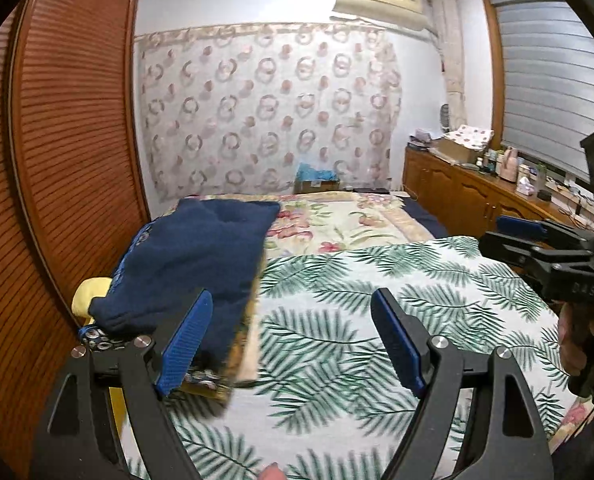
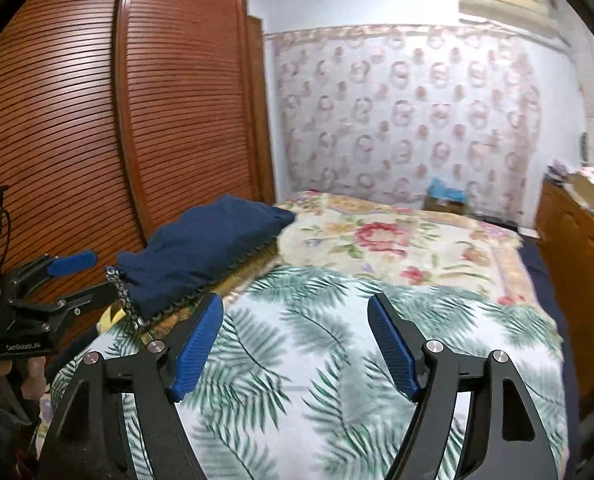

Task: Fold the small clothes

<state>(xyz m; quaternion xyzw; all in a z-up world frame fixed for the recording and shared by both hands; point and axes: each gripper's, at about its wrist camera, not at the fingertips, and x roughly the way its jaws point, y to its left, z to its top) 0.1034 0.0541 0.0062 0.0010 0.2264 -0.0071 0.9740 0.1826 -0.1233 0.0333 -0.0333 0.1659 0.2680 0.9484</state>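
Note:
A folded navy blue garment (image 1: 193,256) (image 2: 205,248) lies on top of a stack of patterned cloths (image 1: 217,384) at the left edge of the bed. Beside it spreads a white cloth with a green palm-leaf print (image 1: 357,320) (image 2: 317,360). My left gripper (image 1: 293,342) is open just right of the stack's near corner, and nothing is between its blue pads. My right gripper (image 2: 295,344) is open above the palm-leaf cloth, also holding nothing. Each gripper shows at the edge of the other's view: the right gripper (image 1: 509,238) and the left gripper (image 2: 83,280).
A floral bedspread (image 1: 337,216) covers the far half of the bed. Louvred wooden wardrobe doors (image 1: 65,152) stand close on the left. A wooden sideboard (image 1: 469,192) with clutter runs under the window on the right. A cardboard box (image 1: 317,184) sits at the bed's far end.

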